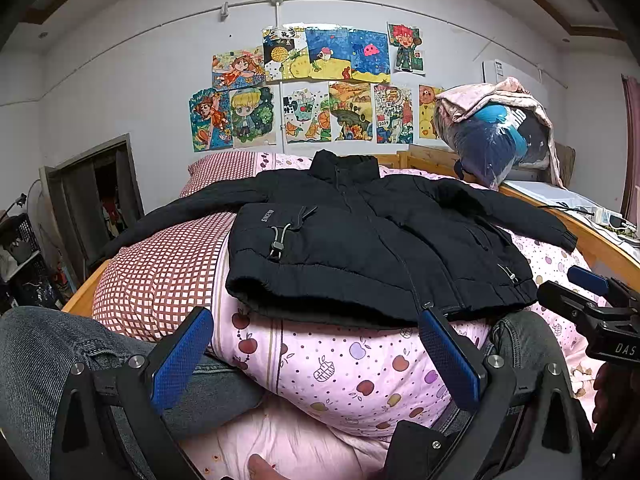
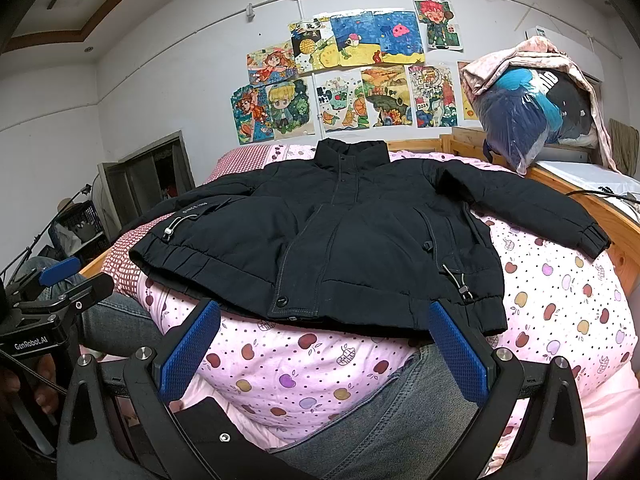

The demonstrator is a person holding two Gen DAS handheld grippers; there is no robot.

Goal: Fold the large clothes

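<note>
A black jacket [image 1: 360, 240] is laid flat, front side up, on a pink quilt with fruit print [image 1: 352, 368] that is heaped on a bed; its collar is turned toward the wall with the drawings [image 1: 312, 88] and its hem toward the cameras. Both sleeves are spread out to the sides. The left gripper [image 1: 316, 356] is held just before the hem, low over the quilt, with its blue fingers [image 1: 182, 356] spread wide and nothing between them; the jacket is not touched by it. The right gripper [image 2: 326, 350] is held in the same manner, its jaws wide apart and empty, the right finger tip close below the hem near the cord stopper [image 2: 460, 280]. In the left wrist view the right gripper is seen at the right edge, beside the jacket's sleeve cuff [image 1: 564, 240]. Knees in grey jeans [image 2: 400, 408] are seen under the quilt's near edge. A plastic bag of clothes [image 1: 496, 136] is placed on the wooden bed frame [image 1: 592, 240] at the right.
</note>
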